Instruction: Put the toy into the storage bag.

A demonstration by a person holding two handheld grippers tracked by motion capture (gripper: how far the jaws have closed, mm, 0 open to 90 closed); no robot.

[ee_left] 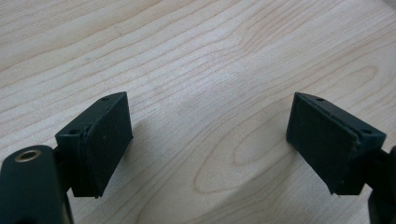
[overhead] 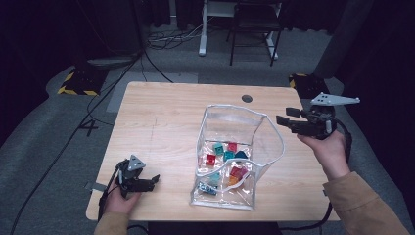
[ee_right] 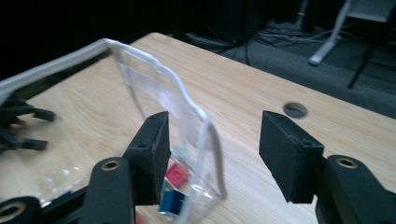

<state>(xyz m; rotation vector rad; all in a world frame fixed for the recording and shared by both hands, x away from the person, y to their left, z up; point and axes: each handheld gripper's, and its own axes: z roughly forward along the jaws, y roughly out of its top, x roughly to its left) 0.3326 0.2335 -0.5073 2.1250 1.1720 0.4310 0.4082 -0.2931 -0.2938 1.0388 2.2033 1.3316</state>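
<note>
A clear plastic pouch (overhead: 235, 132) with a white rim stands open in the middle of the wooden table (overhead: 161, 117). Several small coloured blocks (overhead: 220, 154) lie in it, red, teal, blue and orange among them. My right gripper (overhead: 286, 116) hangs open just beside the pouch's right rim. In the right gripper view the white rim (ee_right: 205, 121) rises in the gap between my right gripper's (ee_right: 215, 149) pads without either pad pressing on it, and a red block (ee_right: 176, 175) and a blue block (ee_right: 172, 201) show below. My left gripper (overhead: 155, 180) rests near the front left corner, open over bare wood (ee_left: 210, 140).
A round cable hole (overhead: 247, 98) is cut in the table's far side, right of middle. Beyond the table are a chair (overhead: 254, 29), white desk legs (overhead: 203, 29) and loose cables on the grey floor. A yellow-black striped base (overhead: 78, 83) sits at the far left.
</note>
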